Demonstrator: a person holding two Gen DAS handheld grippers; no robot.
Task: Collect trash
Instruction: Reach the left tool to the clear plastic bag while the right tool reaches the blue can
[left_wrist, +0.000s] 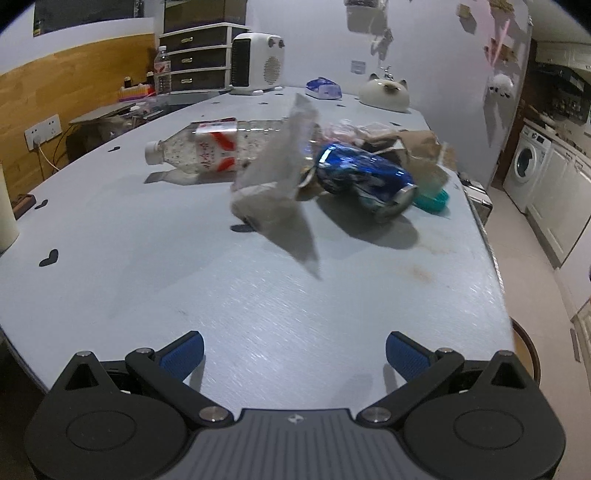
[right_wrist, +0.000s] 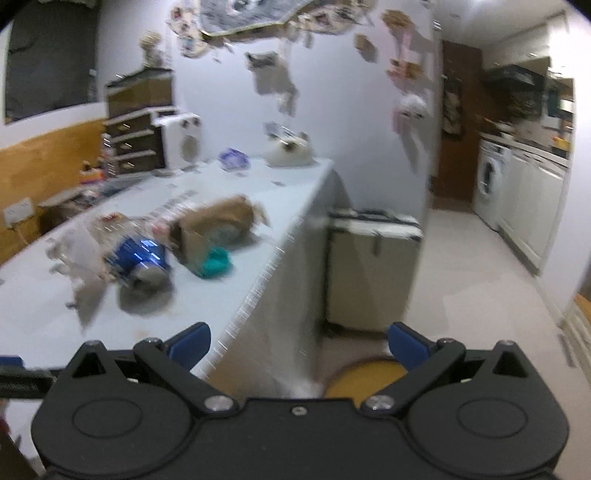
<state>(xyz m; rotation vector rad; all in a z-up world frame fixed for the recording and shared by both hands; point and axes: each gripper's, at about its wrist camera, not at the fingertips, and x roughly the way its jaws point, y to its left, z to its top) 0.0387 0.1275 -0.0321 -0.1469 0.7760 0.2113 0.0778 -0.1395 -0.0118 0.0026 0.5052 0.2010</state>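
A heap of trash lies in the middle of the grey table (left_wrist: 258, 314). It holds a clear plastic bottle (left_wrist: 207, 149) on its side, a crumpled clear wrapper (left_wrist: 275, 177), a dented blue can (left_wrist: 364, 177), a torn brown paper bag (left_wrist: 417, 147) and a teal lid (left_wrist: 432, 199). My left gripper (left_wrist: 294, 356) is open over the table's near part, well short of the heap. My right gripper (right_wrist: 300, 345) is open at the table's right edge, above the floor. In the blurred right wrist view the blue can (right_wrist: 138, 262), brown bag (right_wrist: 214, 221) and teal lid (right_wrist: 216, 266) lie to its left.
At the table's far end stand a white heater (left_wrist: 256, 62), a drawer unit (left_wrist: 195, 59), an upright water bottle (left_wrist: 162, 70), a tissue pack (left_wrist: 324, 88) and a cat-shaped ornament (left_wrist: 384, 94). A case (right_wrist: 373, 266) sits on the floor beside the table, and a yellow round stool (right_wrist: 365, 374) below my right gripper. A washing machine (right_wrist: 489, 184) stands right.
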